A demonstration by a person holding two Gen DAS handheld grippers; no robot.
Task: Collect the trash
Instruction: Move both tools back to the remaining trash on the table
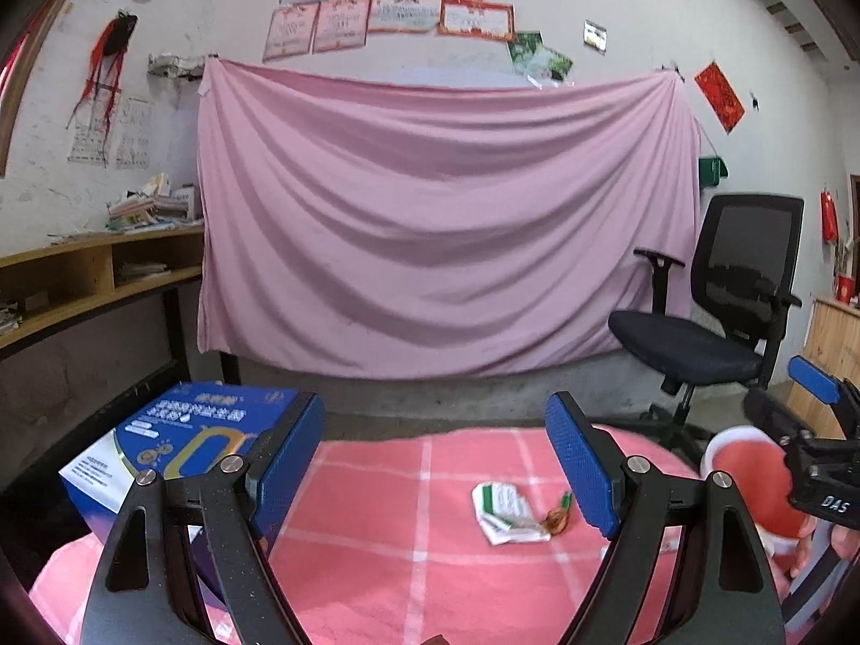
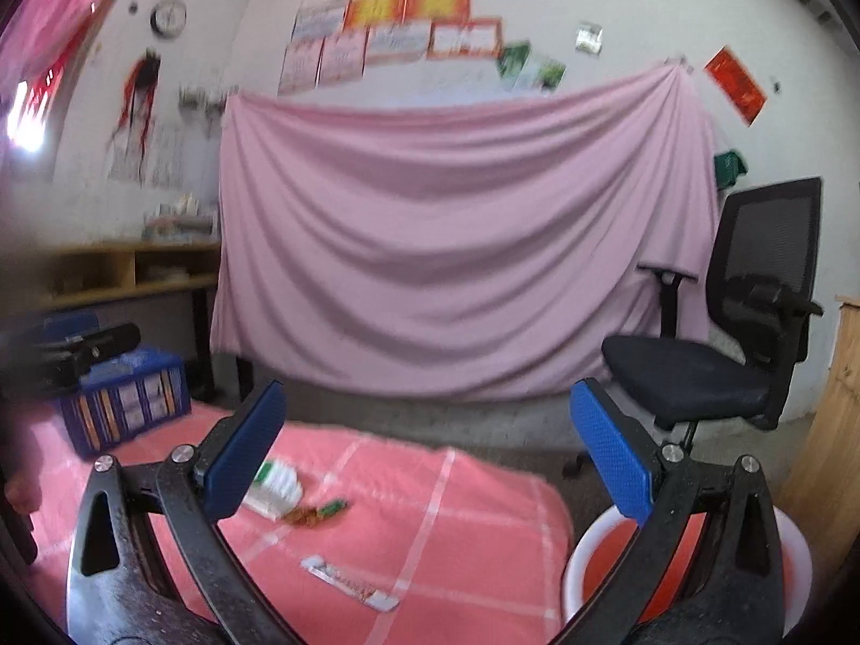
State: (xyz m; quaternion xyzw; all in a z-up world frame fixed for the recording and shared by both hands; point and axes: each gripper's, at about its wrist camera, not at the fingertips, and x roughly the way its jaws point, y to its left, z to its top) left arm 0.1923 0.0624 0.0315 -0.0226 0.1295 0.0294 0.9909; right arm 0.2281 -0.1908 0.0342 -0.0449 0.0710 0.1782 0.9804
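At the left of the left wrist view one blue box [image 1: 177, 430] sits on the pink checked table [image 1: 376, 510], touching the outer side of the left claw's [image 1: 435, 462] left finger. Right of centre lie two pieces of trash: a white-and-green crumpled wrapper [image 1: 505, 508] and a small brown-and-green scrap [image 1: 559, 518] just beside it. At the right edge stand one red bin with a white rim [image 1: 752, 478] and the right claw [image 1: 817, 430] seen from the side.

The right wrist view alone shows a third piece, a flat white wrapper strip [image 2: 349, 583], low in the middle, well apart from the wrapper [image 2: 274, 489] and scrap [image 2: 317, 513]. One black chair [image 2: 725, 333] stands at the right, with the bin [image 2: 586, 570] below it.

Both claws stand wide open, the right claw [image 2: 430, 457] too, holding and touching no trash.
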